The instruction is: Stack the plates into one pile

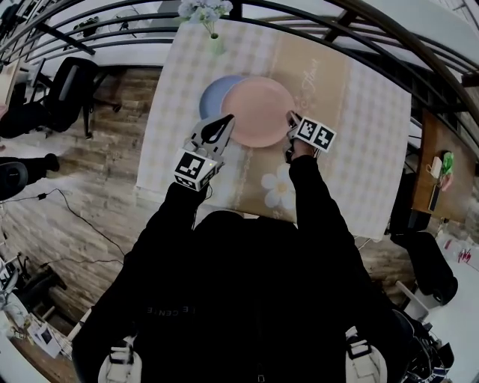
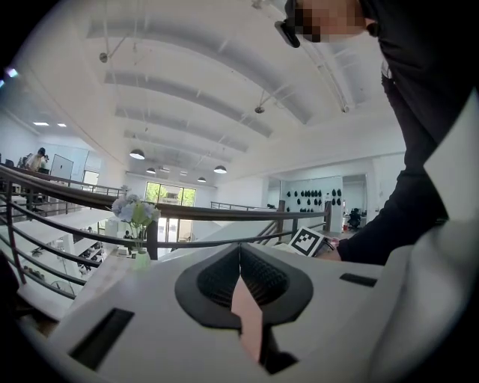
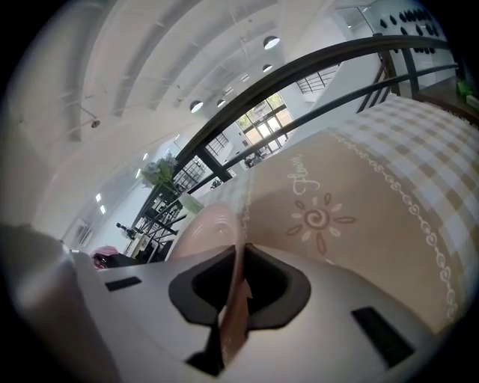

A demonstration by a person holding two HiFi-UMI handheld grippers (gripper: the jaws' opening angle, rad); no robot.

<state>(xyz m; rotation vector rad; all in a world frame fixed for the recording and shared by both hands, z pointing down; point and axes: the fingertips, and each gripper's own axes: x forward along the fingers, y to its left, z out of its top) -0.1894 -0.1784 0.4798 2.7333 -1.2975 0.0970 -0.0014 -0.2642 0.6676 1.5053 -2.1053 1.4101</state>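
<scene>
In the head view a pink plate (image 1: 258, 111) sits over the middle of the table and covers the right part of a blue plate (image 1: 211, 95). I cannot tell whether the two touch. My left gripper (image 1: 226, 121) is shut on the pink plate's near-left rim, and my right gripper (image 1: 292, 118) is shut on its right rim. In the left gripper view the pink rim (image 2: 248, 318) shows edge-on between the closed pads of the left gripper (image 2: 240, 251). In the right gripper view the right gripper (image 3: 241, 253) pinches the pink plate (image 3: 206, 228), which stretches away to the left.
The table (image 1: 374, 127) has a checked cloth with a beige flowered runner (image 3: 337, 209). A vase of flowers (image 1: 209, 16) stands at the far edge, with a dark railing (image 2: 209, 213) beyond it. Office chairs (image 1: 71, 90) stand on the wooden floor to the left.
</scene>
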